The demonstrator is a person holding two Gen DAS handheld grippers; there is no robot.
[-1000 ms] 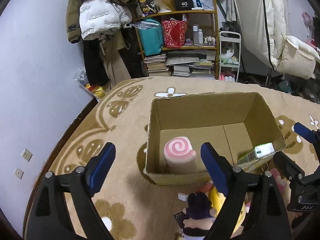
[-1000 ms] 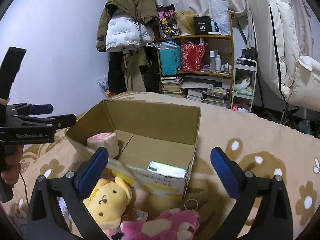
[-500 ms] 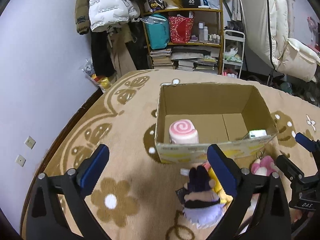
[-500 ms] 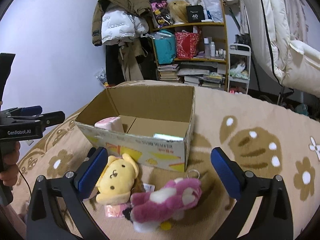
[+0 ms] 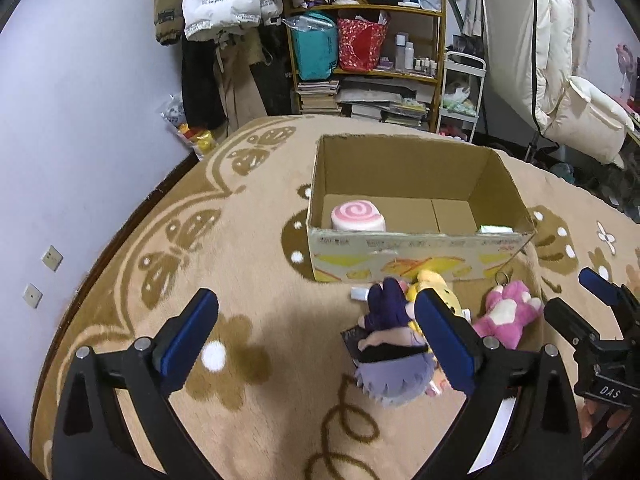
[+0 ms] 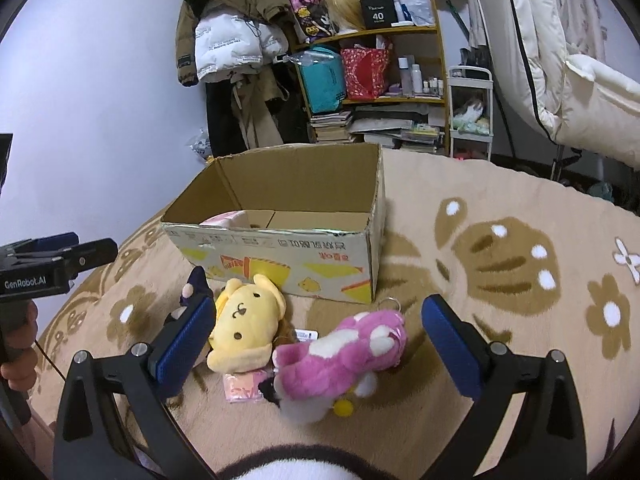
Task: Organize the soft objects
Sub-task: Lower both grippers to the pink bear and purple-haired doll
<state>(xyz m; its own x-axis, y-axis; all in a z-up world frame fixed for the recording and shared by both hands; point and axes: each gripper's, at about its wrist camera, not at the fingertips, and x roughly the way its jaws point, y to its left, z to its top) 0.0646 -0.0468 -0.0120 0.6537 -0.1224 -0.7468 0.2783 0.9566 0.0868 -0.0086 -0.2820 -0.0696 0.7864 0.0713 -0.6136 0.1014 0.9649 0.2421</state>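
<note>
An open cardboard box point(image 5: 420, 252) point(image 6: 280, 256) stands on the rug with a pink swirl roll plush point(image 5: 357, 216) inside at its left. In front of it lie a purple-haired doll point(image 5: 390, 344), a yellow dog plush point(image 6: 246, 316) and a pink bear plush point(image 6: 344, 354) point(image 5: 506, 312). My left gripper point(image 5: 316, 336) is open and empty, above the rug left of the doll. My right gripper point(image 6: 316, 340) is open and empty, with the yellow and pink plushes between its fingers' span, above them.
A cluttered shelf point(image 5: 372, 40) with bags, books and bottles, hanging coats point(image 5: 216, 12) and a white trolley point(image 5: 460, 88) stand behind the rug. White bedding point(image 6: 560, 60) hangs at the right. A small pink packet point(image 6: 240, 386) lies by the plushes.
Both grippers have pulled back and lowered from over the box toward the plush toys in front of it. The toys now sit closer in view. Both stay open.
</note>
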